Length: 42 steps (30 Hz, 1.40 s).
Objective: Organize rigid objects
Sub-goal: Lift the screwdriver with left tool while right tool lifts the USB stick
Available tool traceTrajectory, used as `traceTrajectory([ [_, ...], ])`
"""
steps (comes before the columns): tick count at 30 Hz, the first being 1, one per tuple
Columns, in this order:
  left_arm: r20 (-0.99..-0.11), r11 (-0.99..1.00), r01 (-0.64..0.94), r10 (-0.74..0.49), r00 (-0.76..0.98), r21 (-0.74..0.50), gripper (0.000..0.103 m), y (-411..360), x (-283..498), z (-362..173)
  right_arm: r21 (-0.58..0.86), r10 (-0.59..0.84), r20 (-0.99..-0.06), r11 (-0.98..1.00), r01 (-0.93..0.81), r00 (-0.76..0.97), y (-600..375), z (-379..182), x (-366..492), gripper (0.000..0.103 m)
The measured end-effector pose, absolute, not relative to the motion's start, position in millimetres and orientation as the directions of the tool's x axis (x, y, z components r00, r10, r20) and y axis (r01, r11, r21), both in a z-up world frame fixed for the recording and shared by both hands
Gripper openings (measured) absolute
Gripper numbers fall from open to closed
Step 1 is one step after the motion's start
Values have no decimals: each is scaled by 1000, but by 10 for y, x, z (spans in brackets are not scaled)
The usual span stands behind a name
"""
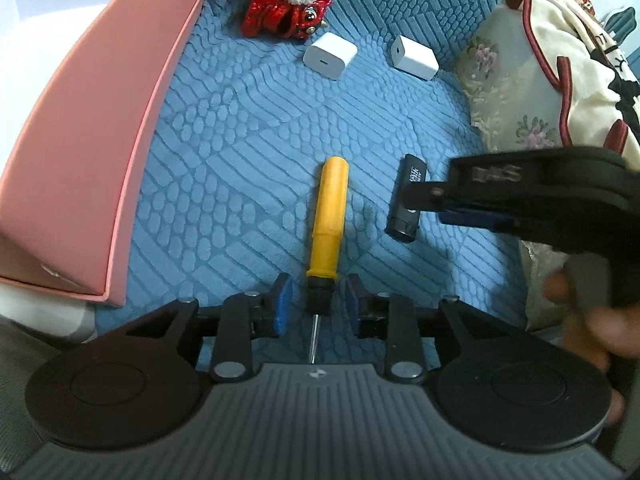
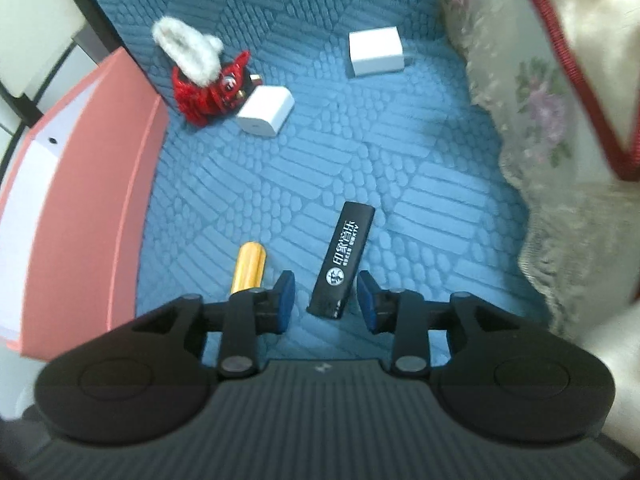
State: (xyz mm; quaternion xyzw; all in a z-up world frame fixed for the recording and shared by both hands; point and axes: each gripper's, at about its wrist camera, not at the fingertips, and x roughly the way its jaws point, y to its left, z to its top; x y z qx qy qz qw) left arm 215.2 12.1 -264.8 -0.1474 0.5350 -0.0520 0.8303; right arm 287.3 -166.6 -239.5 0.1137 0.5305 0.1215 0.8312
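Note:
A yellow-handled screwdriver (image 1: 328,216) lies on the blue quilted sofa seat (image 1: 248,128), its tip toward the camera. My left gripper (image 1: 316,304) straddles the black collar; both blue pads stand clear of it, so it is open. A black lighter with white print (image 2: 344,264) lies to the screwdriver's right. My right gripper (image 2: 326,298) has the lighter's near end between its pads with a gap on each side, open. In the left wrist view the lighter (image 1: 400,224) is partly covered by that gripper. The screwdriver handle (image 2: 248,266) shows left of the right gripper.
A pink box (image 1: 100,120) (image 2: 100,200) lines the left side. At the back sit a red lion toy with white fur (image 1: 284,12) (image 2: 208,88) and two white chargers (image 1: 330,55) (image 1: 414,58). Floral cushions (image 1: 500,92) (image 2: 540,120) crowd the right.

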Motion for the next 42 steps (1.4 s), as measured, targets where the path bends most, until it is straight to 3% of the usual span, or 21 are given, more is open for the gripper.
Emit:
traceTrajectory([
  [7,-871,950,-67,-251,422,-306,35,147,2163,-2651,265,280,-864,959,-96,419,-1576,-2517,2984,37],
  [8,-870,949,-70,-251,424,-308,35,151,2164,-2648,251,270,-867,963,-102,418,-1563,-2514,2990,29],
  [12,-867,949,-76,-245,433,-306,35,180,2182,-2638,227,253,-876,968,-111,410,-1603,-2470,2960,24],
  [15,-865,949,-76,-243,439,-305,35,172,2190,-2640,232,257,-875,966,-110,411,-1694,-2375,2882,7],
  [25,-861,966,-28,-215,462,-257,35,14,2266,-2682,396,372,-838,918,-25,399,-2065,-2421,2801,11],
  [27,-861,971,-15,-205,466,-239,35,-27,2292,-2702,412,388,-826,911,-33,410,-2038,-2432,2844,21],
  [28,-860,973,-10,-199,470,-230,35,-43,2308,-2713,409,388,-825,912,-40,411,-2005,-2443,2867,36],
  [29,-859,974,-5,-196,473,-225,35,-57,2322,-2725,406,389,-824,913,-49,412,-1980,-2453,2879,42],
  [37,-844,985,37,-163,511,-168,35,-157,2416,-2770,307,334,-837,942,-132,433,-1668,-2525,2992,38],
  [39,-838,988,43,-147,525,-146,31,-179,2432,-2780,226,278,-855,960,-167,437,-1560,-2517,3008,27],
  [40,-837,990,40,-138,529,-138,24,-184,2443,-2784,211,270,-857,961,-180,438,-1540,-2515,3011,27],
  [42,-836,991,20,-125,535,-135,21,-160,2468,-2781,222,273,-857,961,-163,437,-1590,-2514,3018,27],
])
